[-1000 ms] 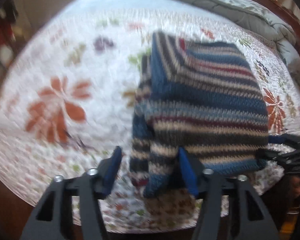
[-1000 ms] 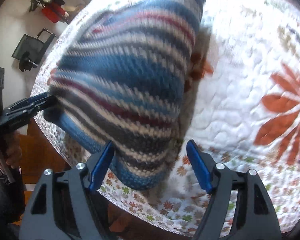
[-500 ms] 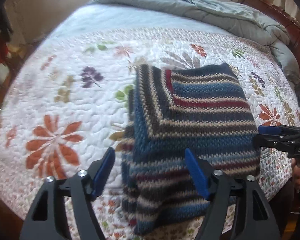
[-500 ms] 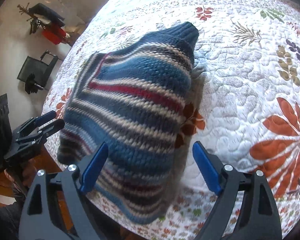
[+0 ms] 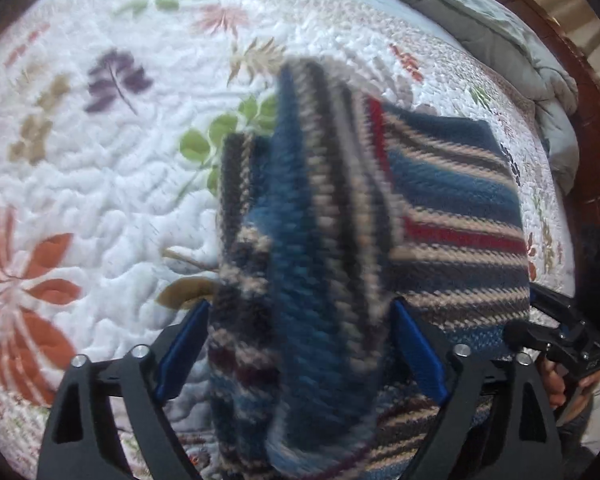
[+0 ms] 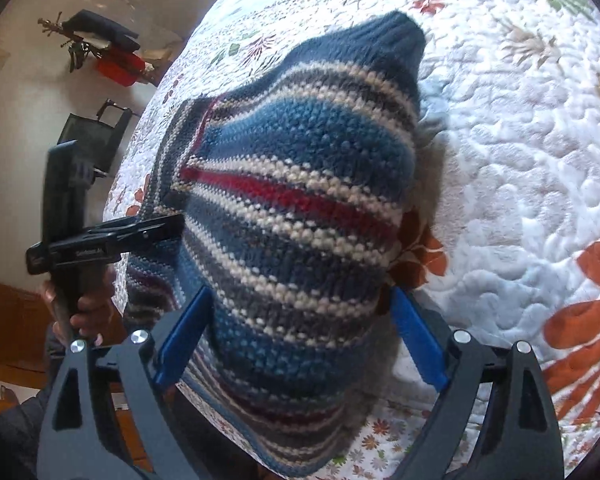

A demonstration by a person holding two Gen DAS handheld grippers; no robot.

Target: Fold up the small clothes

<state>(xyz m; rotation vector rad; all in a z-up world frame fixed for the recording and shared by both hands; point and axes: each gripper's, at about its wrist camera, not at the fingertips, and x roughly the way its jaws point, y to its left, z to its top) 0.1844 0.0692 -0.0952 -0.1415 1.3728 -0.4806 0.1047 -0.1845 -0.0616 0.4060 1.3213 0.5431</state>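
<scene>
both grippers spread wide, left gripper [image 5: 300, 354] jaws just opening and right gripper [image 6: 300, 340] too, striped sweater [image 6: 296, 216] between each pair on the quilt [image 6: 520, 128], 12 o'clock; grab near-edge corners evenly before folding away.

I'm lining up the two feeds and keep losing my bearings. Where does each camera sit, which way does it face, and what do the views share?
Left wrist: on the left tool, looking steeply down at the sweater on the quilt; the right tool and its hand show at right.
Right wrist: on the right tool, looking down at the sweater; the left tool and its hand show at left.
Shared: sweater, quilt, each other's tool.
</scene>
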